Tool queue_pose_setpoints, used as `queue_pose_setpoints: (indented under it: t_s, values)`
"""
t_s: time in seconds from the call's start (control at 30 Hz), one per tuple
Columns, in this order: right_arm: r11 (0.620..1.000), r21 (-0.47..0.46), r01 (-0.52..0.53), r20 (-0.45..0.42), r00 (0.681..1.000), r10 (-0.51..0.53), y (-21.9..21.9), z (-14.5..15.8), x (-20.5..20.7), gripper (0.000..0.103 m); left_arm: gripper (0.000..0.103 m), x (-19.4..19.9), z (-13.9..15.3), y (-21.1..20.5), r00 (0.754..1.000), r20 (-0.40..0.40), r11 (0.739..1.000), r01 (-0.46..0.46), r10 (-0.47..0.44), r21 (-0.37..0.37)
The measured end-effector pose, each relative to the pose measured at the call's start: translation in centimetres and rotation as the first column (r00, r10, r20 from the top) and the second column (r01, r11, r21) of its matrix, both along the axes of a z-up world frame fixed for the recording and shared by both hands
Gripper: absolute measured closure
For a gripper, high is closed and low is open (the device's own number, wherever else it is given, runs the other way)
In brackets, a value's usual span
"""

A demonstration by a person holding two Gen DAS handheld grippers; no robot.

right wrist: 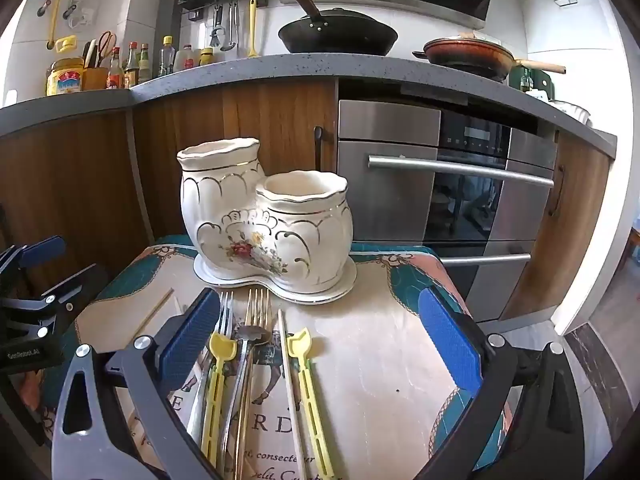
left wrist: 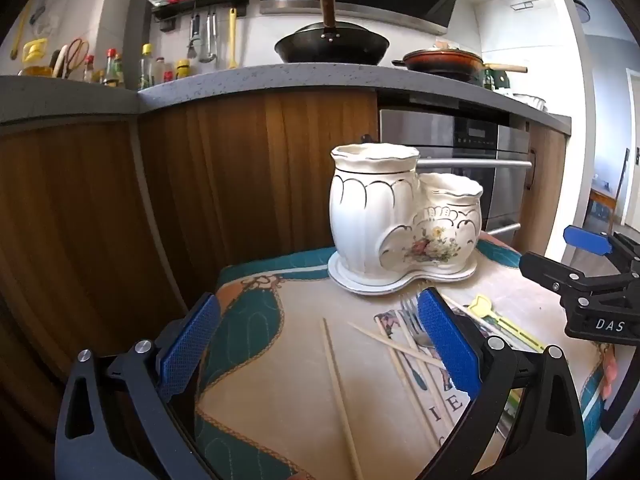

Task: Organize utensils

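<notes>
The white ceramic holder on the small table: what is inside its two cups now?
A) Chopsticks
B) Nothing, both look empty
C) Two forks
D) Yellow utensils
B: nothing sticks up out of either cup of the holder; the forks, yellow utensils and chopsticks all lie on the table.

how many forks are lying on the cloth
2: a silver fork beside the right tool's left finger and a gold fork just right of it, tines toward the ceramic holder. Overlapping utensils may hide more.
</notes>
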State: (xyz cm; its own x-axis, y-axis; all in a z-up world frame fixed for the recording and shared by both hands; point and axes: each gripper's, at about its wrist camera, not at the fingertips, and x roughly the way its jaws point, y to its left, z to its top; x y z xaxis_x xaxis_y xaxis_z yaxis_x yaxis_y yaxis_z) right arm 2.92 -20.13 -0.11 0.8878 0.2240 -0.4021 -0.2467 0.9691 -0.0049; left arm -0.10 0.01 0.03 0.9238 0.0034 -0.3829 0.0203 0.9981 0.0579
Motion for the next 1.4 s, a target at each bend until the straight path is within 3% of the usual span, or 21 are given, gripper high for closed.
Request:
queue_pose_setpoints:
  t_s: [1.4]
  values:
    - [1.0,-0.02,0.023,-0.009,1.0,-0.023,-0.1,-0.5,0.3,0.005,0.005,0.0,-0.3,-0.3,1.0,-0.019,1.0,0.022,-0.022,0.002]
